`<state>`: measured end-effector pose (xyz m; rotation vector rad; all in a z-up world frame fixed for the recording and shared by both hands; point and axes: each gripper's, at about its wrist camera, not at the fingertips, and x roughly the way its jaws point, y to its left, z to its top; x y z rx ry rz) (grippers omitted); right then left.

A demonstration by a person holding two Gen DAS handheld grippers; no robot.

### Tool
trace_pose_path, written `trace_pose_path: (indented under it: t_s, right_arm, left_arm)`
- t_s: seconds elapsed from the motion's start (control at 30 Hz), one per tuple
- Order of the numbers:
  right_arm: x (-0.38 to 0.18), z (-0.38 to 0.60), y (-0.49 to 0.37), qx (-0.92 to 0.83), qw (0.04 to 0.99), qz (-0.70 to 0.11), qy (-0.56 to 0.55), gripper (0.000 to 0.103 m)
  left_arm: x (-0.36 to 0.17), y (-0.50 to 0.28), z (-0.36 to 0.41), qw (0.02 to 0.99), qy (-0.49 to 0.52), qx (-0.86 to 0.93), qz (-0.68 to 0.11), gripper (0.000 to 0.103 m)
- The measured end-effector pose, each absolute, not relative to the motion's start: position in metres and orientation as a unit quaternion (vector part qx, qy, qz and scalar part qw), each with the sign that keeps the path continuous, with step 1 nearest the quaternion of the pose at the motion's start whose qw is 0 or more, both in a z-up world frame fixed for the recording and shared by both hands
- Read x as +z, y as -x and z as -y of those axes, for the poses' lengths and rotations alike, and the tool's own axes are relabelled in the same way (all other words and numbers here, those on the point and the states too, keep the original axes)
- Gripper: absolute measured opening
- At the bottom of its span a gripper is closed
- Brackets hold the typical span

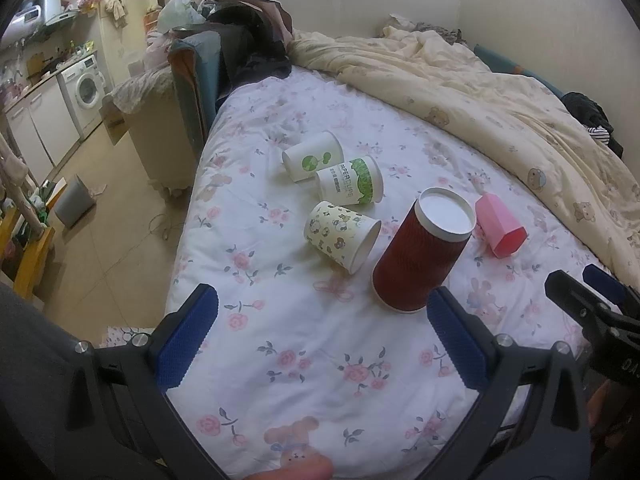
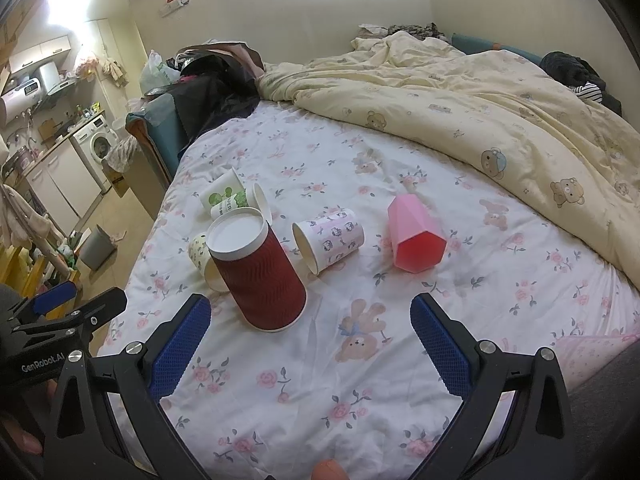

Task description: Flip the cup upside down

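A dark red ribbed paper cup (image 1: 420,256) stands upside down on the floral bed sheet (image 1: 320,360), white base up; it also shows in the right wrist view (image 2: 260,276). Several cups lie on their sides around it: a pink faceted cup (image 1: 500,226) (image 2: 416,236), a yellow cartoon cup (image 1: 342,236) (image 2: 202,254), a pink-and-white cartoon cup (image 2: 330,238), and two white-and-green cups (image 1: 314,156) (image 1: 352,182). My left gripper (image 1: 320,336) is open and empty, just short of the red cup. My right gripper (image 2: 310,344) is open and empty, also near it.
A rumpled cream duvet (image 1: 480,92) covers the far and right side of the bed. Dark clothes (image 1: 248,40) are piled at the bed's far left corner. The bed's left edge drops to a tiled floor (image 1: 104,240) with a grey bin (image 1: 74,200) and a washing machine (image 1: 86,88).
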<state>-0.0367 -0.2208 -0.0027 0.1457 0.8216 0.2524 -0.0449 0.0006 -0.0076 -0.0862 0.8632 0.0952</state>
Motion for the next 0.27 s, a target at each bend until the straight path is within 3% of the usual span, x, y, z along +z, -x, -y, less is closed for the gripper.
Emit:
trace_pose_path:
  t_s: [0.27]
  right_arm:
    - [-0.0026, 0.2208, 0.0384, 0.127, 0.905, -0.398, -0.075, 0.102]
  left_arm:
    - [-0.0083, 0.0445, -0.0016, 0.906, 0.042, 0.047, -0.419, 0.103]
